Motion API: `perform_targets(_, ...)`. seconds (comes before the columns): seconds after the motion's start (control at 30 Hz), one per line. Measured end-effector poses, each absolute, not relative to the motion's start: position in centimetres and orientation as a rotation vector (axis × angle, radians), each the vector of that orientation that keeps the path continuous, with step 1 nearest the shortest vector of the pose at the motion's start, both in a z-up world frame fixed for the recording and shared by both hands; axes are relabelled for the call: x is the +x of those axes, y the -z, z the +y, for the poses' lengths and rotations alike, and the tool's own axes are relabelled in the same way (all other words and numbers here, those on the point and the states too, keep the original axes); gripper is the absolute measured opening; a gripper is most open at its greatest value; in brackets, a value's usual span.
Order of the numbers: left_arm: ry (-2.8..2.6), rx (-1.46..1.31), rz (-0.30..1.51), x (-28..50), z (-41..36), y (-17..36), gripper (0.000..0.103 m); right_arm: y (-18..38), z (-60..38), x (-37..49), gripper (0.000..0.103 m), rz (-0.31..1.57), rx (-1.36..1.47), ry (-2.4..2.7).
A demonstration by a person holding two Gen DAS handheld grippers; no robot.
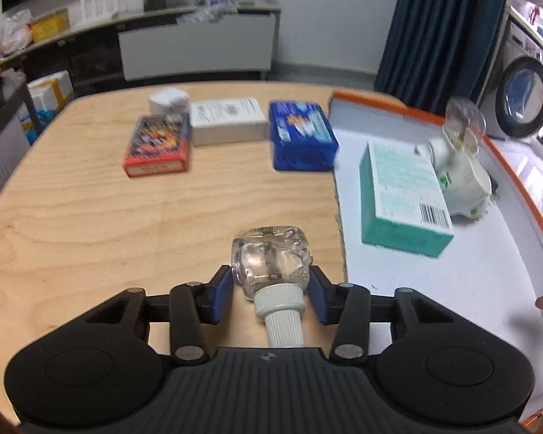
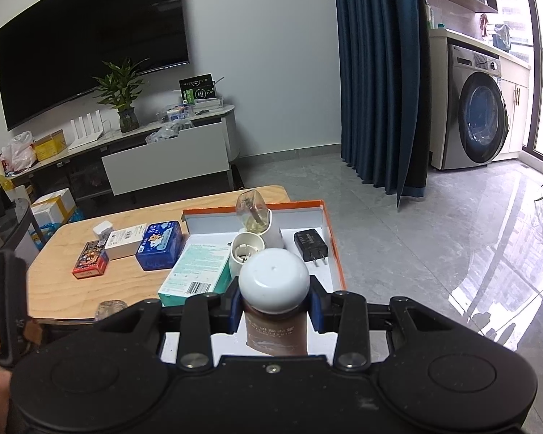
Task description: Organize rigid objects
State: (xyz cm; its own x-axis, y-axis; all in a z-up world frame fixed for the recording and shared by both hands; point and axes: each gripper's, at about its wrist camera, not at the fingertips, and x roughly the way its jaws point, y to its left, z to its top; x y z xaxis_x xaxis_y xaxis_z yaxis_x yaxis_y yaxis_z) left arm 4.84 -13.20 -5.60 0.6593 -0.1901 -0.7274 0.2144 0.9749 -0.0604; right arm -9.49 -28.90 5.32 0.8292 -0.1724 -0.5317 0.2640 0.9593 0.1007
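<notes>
though l tool (image 1: 271,282) hides its cap, clear bottle (image 1: 271,256) stays visible.

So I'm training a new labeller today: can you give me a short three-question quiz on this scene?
1. True or false: the left gripper holds a clear glass bottle.
2. What colour is the cap of the bottle in the right gripper?
3. Where does the black charger lie? A) on the wooden table B) in the orange-rimmed tray C) on the blue box

Key: 1 true; 2 white; 3 B.
</notes>
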Motion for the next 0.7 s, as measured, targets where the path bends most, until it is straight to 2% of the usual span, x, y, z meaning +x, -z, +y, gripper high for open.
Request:
perform_targets(0.47,0.399,0.022,0.615,-0.9,-16.1,-3.6,0.046,-7.5,-28.1,-10.0,0.044,0.547,0.145,0.209)
perform_targets(0.7,0.453,0.032,0.590,-2.9,-18.2,-4.7,0.046,-8.8,-28.0,-10.4,0.044,0.564,0.106,0.209)
